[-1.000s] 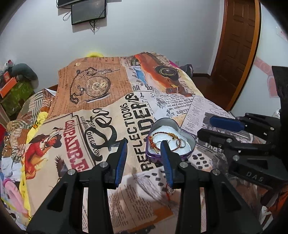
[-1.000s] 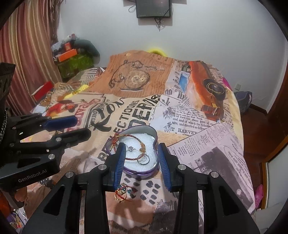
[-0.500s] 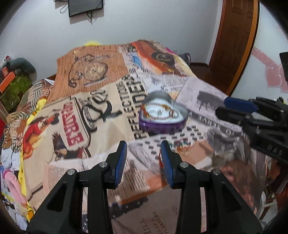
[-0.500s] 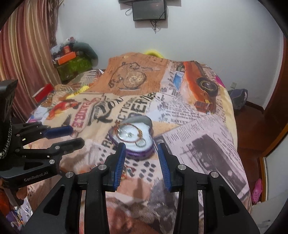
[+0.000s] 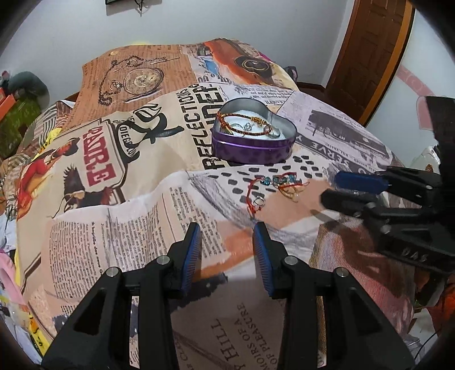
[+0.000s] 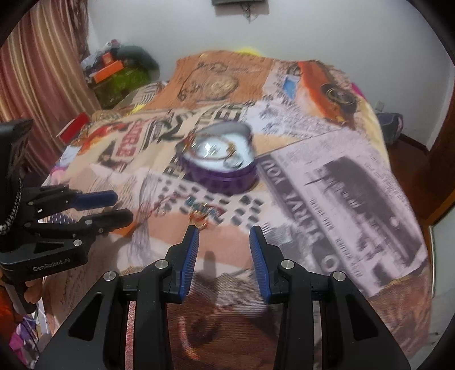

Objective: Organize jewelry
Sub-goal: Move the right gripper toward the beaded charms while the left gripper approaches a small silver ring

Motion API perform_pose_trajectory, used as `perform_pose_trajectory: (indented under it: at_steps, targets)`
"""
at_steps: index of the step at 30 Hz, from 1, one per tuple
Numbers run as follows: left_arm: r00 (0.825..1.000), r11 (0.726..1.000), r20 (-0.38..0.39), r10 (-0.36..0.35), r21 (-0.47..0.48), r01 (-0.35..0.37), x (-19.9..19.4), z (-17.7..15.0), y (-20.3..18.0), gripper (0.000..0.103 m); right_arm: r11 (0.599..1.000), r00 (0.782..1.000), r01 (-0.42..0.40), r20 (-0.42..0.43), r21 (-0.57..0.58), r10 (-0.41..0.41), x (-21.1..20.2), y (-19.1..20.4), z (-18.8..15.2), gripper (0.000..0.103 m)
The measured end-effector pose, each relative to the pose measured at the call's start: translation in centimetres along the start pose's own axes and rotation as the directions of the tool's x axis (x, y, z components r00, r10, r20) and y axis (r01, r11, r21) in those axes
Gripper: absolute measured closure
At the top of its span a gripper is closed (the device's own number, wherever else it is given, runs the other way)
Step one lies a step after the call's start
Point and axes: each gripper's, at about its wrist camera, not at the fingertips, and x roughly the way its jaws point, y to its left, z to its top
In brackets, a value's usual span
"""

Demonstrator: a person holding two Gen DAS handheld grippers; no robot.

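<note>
On the printed bedspread (image 5: 136,176) sits a purple heart-shaped tin (image 5: 253,136), lid off, with bracelets (image 5: 244,125) and rings lying inside on its white lining. Just in front of the tin, apart from its wall, loose jewelry (image 5: 275,187) lies on the cloth: red thread, blue beads, a small ring. Nearer than that, the left gripper (image 5: 227,244) hovers with its jaws parted and empty, bare cloth between it and the pieces. Right of the loose jewelry, the right gripper (image 5: 338,190) hangs close, its jaws apart, gripping nothing. Beyond the tin the bedspread runs to a white wall (image 5: 256,20); a wooden door (image 5: 369,51) stands far right.
</note>
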Motion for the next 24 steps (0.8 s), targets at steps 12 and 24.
perform_pose_trajectory:
  at_steps: [12,24]
  targets:
    - [0.995,0.995,-0.004,-0.099,-0.021,0.099,0.1,-0.3,-0.3,0.079,0.996,0.994,-0.090,-0.058,-0.007,0.089,3.1,0.5,0.8,0.071]
    - [0.990,0.990,-0.017,-0.140,0.017,0.141,1.7,0.8,-2.7,0.088,0.996,0.997,-0.079,-0.028,-0.029,0.078,3.0,0.1,0.6,0.095]
